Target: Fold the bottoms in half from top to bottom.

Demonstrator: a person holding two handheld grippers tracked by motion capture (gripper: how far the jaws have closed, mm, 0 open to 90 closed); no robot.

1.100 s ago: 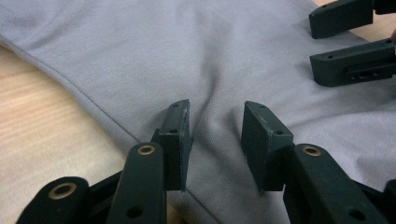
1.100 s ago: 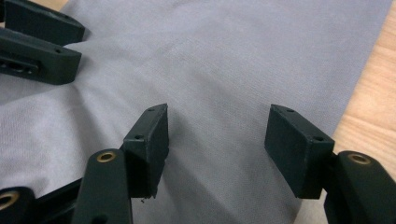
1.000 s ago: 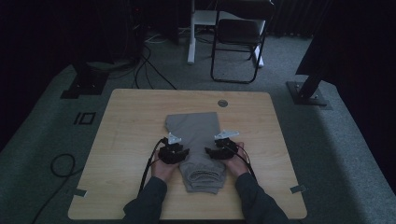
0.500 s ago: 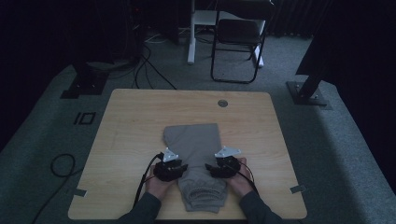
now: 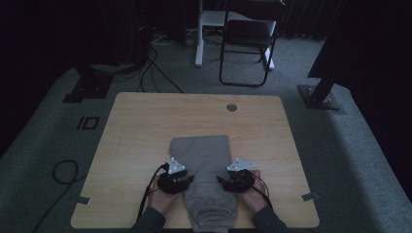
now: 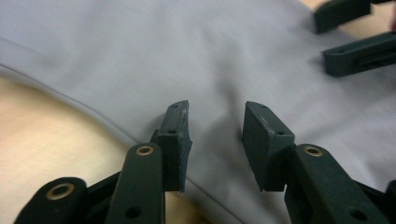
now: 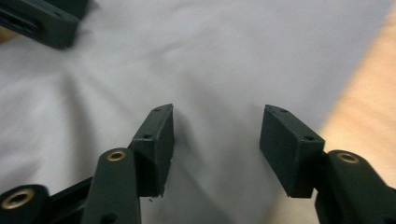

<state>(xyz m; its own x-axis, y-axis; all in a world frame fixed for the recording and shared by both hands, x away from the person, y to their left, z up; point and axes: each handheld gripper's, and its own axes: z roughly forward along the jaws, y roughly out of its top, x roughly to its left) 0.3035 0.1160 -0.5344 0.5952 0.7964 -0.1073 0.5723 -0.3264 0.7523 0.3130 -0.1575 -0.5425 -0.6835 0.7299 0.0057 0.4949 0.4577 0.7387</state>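
Note:
A folded grey garment lies lengthwise on the wooden table, and its near end reaches the front edge. My left gripper sits at the garment's left side, pointing inward. In the left gripper view its jaws stand open over the grey cloth just inside the cloth's edge, with bare wood beside it. My right gripper faces it from the right side. Its jaws have just been closing; they are still apart, with flat cloth under the gap and nothing pinched.
A round grommet sits near the table's far edge. Tape marks lie at the front corners. Beyond the table stand a black chair and stand bases. Cables trail over the carpet at the left.
Both hands have drawn back toward the table's front edge. The garment has slid the same way, so its near end now lies at the edge.

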